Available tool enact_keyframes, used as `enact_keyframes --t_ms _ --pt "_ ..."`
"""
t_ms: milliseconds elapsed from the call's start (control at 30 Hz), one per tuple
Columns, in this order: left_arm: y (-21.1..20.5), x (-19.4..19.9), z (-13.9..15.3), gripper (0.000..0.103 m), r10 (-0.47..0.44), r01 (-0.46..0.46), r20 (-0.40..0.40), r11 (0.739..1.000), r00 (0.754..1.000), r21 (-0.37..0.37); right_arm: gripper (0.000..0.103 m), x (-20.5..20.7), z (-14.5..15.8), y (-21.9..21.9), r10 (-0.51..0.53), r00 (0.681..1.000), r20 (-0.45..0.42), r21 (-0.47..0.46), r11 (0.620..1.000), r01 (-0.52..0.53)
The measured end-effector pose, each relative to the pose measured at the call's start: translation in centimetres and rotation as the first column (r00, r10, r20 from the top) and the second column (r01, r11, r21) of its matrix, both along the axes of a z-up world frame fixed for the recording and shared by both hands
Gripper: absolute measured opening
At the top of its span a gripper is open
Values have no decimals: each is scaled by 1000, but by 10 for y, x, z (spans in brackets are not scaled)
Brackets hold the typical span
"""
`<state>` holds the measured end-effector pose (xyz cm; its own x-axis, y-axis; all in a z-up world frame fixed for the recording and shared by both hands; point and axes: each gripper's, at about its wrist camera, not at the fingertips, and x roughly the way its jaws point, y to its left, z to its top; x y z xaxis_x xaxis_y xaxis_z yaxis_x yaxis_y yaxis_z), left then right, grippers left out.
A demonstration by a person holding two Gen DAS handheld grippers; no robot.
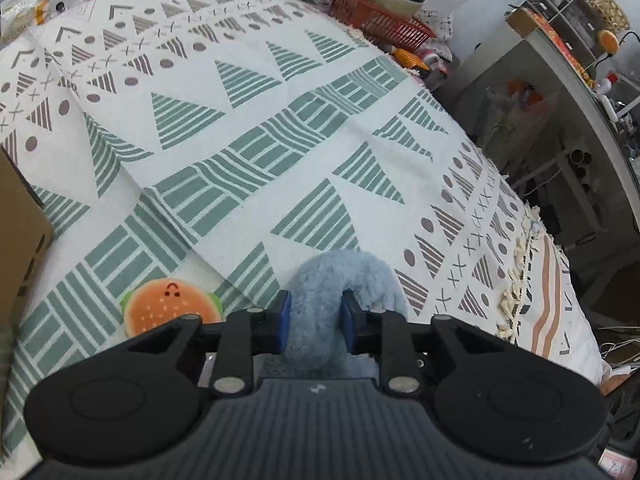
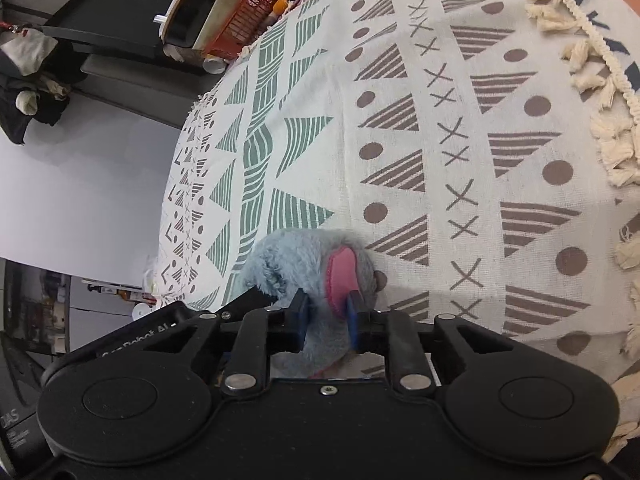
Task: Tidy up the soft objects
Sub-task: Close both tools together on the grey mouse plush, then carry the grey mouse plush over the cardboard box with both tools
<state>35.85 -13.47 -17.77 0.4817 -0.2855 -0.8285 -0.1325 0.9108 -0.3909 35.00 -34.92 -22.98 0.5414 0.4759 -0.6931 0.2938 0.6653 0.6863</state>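
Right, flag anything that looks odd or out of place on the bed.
Nothing is spilled or damaged. One thing stands out: both claws are clamped on blue plush at once, the left claw on a blue plush limb and the right claw on a pink-lined ear. The burger plush lies loose.

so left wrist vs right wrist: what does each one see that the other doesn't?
Left wrist only: a burger plush lying on the bedspread just left of the left gripper, a cardboard box at the left edge, and a cluttered desk on the right.

Right wrist only: a pink ear-like patch on the plush pinched by the right gripper, a white wall, and dark clothing piled at far left.

Both: a fluffy blue plush clamped between blue pads, the patterned bedspread, and the red basket at its far end.
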Motion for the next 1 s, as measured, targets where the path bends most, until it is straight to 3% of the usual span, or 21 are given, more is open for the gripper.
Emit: enact_keyframes --t_ms 500,1000 --pt "12 -45 55 20 -20 20 73 1000 997 -11 17 -46 55 13 53 988 144 -70 997 -43" --pt "31 -92 110 20 -10 20 163 998 987 -57 17 -93 121 34 30 965 262 -139 990 7"
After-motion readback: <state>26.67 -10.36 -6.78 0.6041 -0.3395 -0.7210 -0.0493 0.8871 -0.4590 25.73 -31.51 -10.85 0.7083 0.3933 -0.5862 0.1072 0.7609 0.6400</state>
